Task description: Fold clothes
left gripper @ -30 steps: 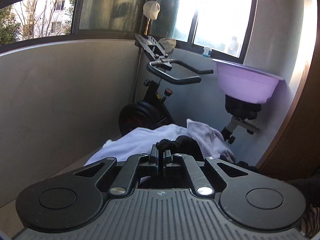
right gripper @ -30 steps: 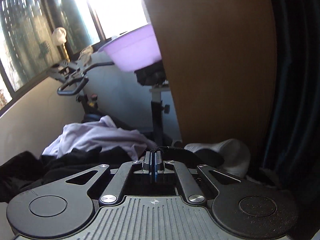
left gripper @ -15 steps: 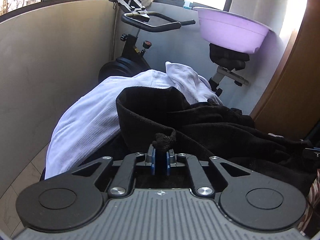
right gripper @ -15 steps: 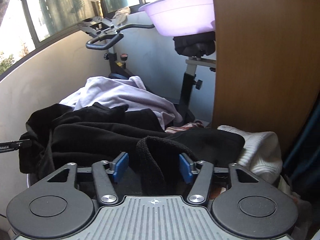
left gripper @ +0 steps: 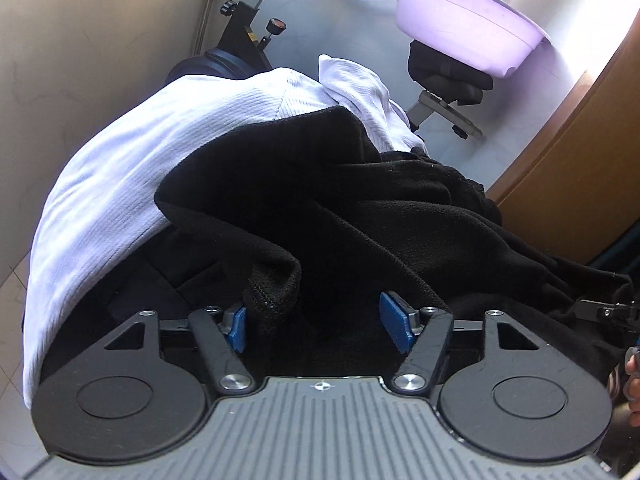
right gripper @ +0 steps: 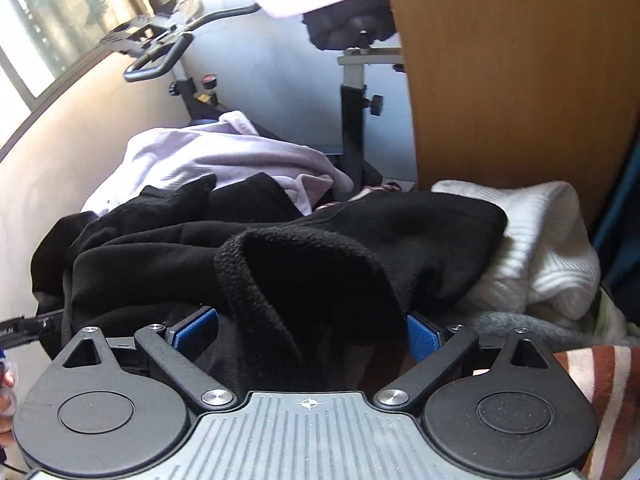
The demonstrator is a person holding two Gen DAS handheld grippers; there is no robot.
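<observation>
A black fleece garment (left gripper: 340,208) lies rumpled across a pile of clothes, also seen in the right wrist view (right gripper: 280,248). My left gripper (left gripper: 320,324) is open, its blue pads spread wide, with a loose edge of the black fabric (left gripper: 272,296) resting between them. Over on the other side, my right gripper (right gripper: 312,334) is open too, and a fold of the same garment (right gripper: 256,280) drapes between its pads. Beneath the black garment lies a pale lilac ribbed garment (left gripper: 132,184) (right gripper: 208,156).
A white knit (right gripper: 536,248) sits at the right against a wooden panel (right gripper: 512,80). An exercise bike (right gripper: 160,56) carrying a purple basin (left gripper: 460,24) stands behind the pile. A beige wall (left gripper: 80,60) runs along the left. Striped cloth (right gripper: 600,384) lies at the lower right.
Both grippers dropped toward the pile and let go of the black garment: the right one opened half a second ago, the left one just now. The fabric settled onto the heap.
</observation>
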